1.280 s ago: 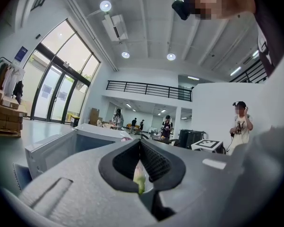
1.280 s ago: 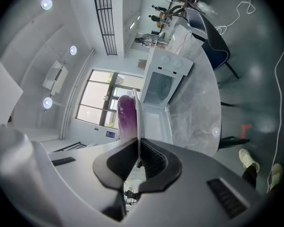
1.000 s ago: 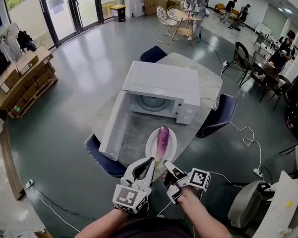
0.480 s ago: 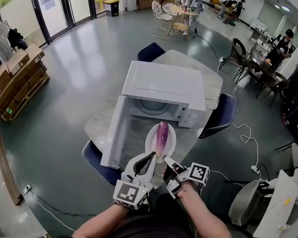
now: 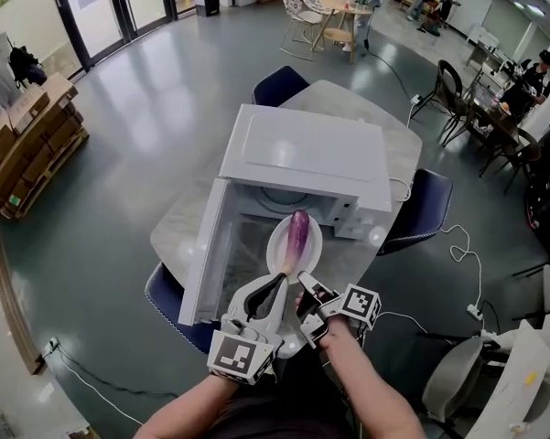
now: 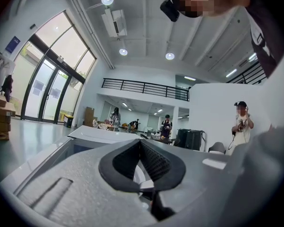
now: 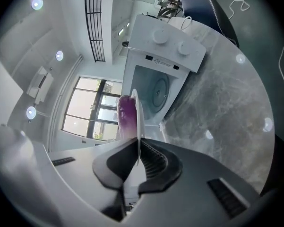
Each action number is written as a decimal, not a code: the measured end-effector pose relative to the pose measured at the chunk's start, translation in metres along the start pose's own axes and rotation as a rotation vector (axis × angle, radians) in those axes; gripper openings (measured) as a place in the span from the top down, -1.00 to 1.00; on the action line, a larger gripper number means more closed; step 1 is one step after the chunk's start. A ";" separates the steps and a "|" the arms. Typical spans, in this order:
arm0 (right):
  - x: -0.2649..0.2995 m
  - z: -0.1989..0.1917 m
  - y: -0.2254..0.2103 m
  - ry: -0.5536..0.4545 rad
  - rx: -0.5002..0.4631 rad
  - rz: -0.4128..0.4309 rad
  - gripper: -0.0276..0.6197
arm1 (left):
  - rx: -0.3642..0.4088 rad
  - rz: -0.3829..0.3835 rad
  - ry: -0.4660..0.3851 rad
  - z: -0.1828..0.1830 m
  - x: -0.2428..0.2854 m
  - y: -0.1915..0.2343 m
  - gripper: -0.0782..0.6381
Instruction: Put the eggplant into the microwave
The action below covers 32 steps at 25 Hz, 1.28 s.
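A purple eggplant (image 5: 297,231) lies on a white plate (image 5: 278,256). My right gripper (image 5: 304,294) is shut on the plate's near rim and holds it just in front of the white microwave (image 5: 302,154), whose door (image 5: 204,254) stands swung open to the left. In the right gripper view the plate (image 7: 136,119) runs edge-on between the jaws with the eggplant (image 7: 126,117) on its left, and the microwave's cavity (image 7: 157,91) is beyond. My left gripper (image 5: 273,287) hovers beside the plate on its left, shut with nothing in it (image 6: 141,143).
The microwave sits on a round marble table (image 5: 384,144). Dark blue chairs stand around it at the far side (image 5: 279,85), the right (image 5: 423,207) and the near left (image 5: 167,298). A white cable (image 5: 458,245) trails over the floor to the right.
Both grippers and the plate with the eggplant have moved forward, closer to the microwave's open front. The right gripper's hold on the plate is unchanged.
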State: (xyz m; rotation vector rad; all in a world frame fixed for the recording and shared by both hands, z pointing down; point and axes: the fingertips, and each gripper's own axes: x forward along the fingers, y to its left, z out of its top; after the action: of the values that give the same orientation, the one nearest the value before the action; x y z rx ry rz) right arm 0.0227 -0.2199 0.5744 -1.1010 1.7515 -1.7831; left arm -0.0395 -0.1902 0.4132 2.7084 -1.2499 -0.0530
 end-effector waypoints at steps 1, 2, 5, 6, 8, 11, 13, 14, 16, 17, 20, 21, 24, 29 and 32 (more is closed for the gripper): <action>0.006 0.006 -0.003 -0.001 0.003 -0.002 0.86 | -0.002 0.015 0.005 0.000 0.005 0.005 0.76; 0.013 0.011 -0.007 -0.002 0.005 -0.005 0.86 | -0.002 0.027 0.008 -0.001 0.010 0.010 0.76; 0.035 0.027 -0.019 -0.010 0.013 -0.016 0.86 | -0.006 0.048 0.006 -0.008 0.026 0.024 0.76; 0.043 0.033 -0.024 -0.015 0.021 -0.020 0.86 | -0.009 0.052 0.004 -0.012 0.031 0.028 0.76; 0.057 0.043 -0.035 -0.024 0.037 -0.030 0.86 | -0.018 0.057 0.002 -0.022 0.042 0.034 0.76; 0.075 0.058 -0.055 -0.035 0.054 -0.048 0.86 | -0.026 0.067 0.004 -0.035 0.056 0.042 0.76; 0.087 0.067 -0.065 -0.044 0.061 -0.059 0.86 | -0.027 0.075 0.017 -0.042 0.063 0.047 0.76; 0.092 0.071 -0.069 -0.048 0.063 -0.064 0.86 | -0.028 0.084 0.027 -0.044 0.065 0.052 0.76; 0.103 0.079 -0.075 -0.054 0.065 -0.071 0.86 | -0.031 0.099 0.042 -0.048 0.071 0.060 0.76; 0.108 0.083 -0.077 -0.057 0.066 -0.073 0.86 | -0.032 0.098 0.038 -0.051 0.074 0.063 0.76; 0.122 0.095 -0.083 -0.068 0.073 -0.076 0.86 | -0.035 0.096 0.035 -0.057 0.085 0.070 0.76; 0.125 0.099 -0.085 -0.074 0.077 -0.076 0.86 | -0.036 0.097 0.036 -0.059 0.089 0.072 0.76; 0.136 0.106 -0.091 -0.089 0.087 -0.074 0.86 | -0.036 0.093 0.031 -0.062 0.101 0.076 0.76; 0.150 0.113 -0.098 -0.107 0.104 -0.070 0.86 | -0.034 0.088 0.038 -0.072 0.116 0.083 0.76; 0.159 0.118 -0.100 -0.113 0.105 -0.069 0.86 | -0.034 0.094 0.040 -0.076 0.119 0.087 0.76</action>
State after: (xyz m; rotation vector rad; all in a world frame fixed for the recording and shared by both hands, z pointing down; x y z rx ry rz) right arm 0.0393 -0.4026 0.6982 -1.2066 1.5540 -1.7946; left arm -0.0200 -0.3264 0.5055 2.6055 -1.3500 -0.0094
